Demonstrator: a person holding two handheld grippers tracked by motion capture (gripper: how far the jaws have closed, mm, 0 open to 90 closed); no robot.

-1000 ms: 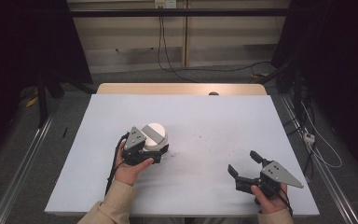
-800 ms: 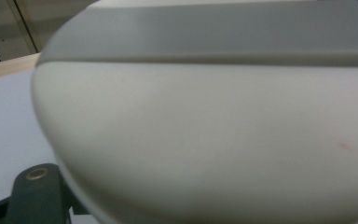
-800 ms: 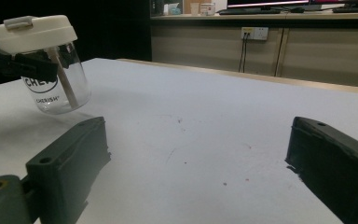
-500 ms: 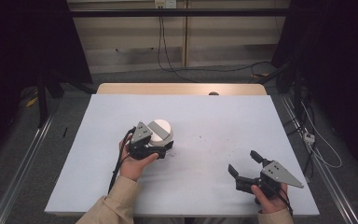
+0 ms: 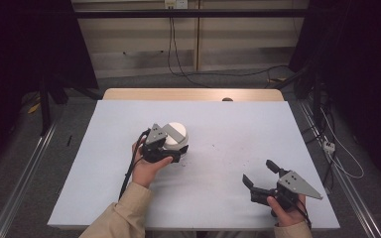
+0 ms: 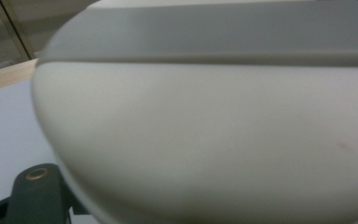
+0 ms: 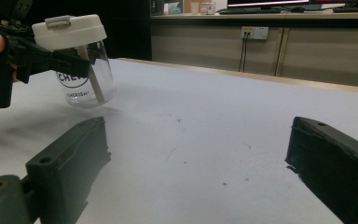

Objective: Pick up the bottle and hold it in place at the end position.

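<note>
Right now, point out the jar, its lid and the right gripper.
jar (image 7: pixel 91 86): right gripper view, clear glass wall.
lid (image 5: pixel 176 132): high view, white top.
right gripper (image 5: pixel 259 172): high view, gap between open jaws.

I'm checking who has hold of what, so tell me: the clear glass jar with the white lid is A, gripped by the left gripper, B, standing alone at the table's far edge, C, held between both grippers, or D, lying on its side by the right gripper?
A: the left gripper is clamped on the clear glass jar with the white lid, while the right gripper sits open, well apart.
</note>
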